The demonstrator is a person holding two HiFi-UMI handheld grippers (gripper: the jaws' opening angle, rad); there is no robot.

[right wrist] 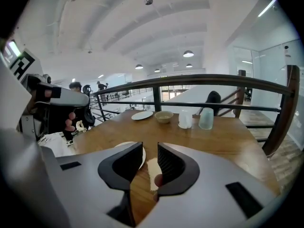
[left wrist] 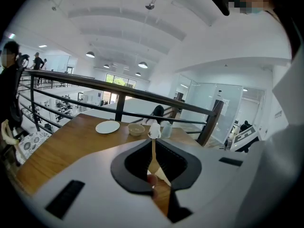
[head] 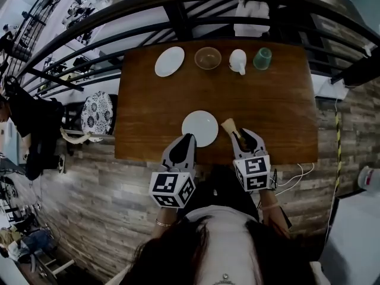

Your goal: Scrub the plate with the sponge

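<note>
Right gripper (head: 240,136), jaws apart and empty, points at the sponge (head: 228,124) just ahead. The plate (head: 200,128) lies just left of the sponge, beside the closed left gripper (head: 188,139).

Left tongs (left wrist: 153,139) pressed together over the wooden table (left wrist: 71,146)

Head view overhead; both gripper views low across shared table (head: 267,111)
</note>
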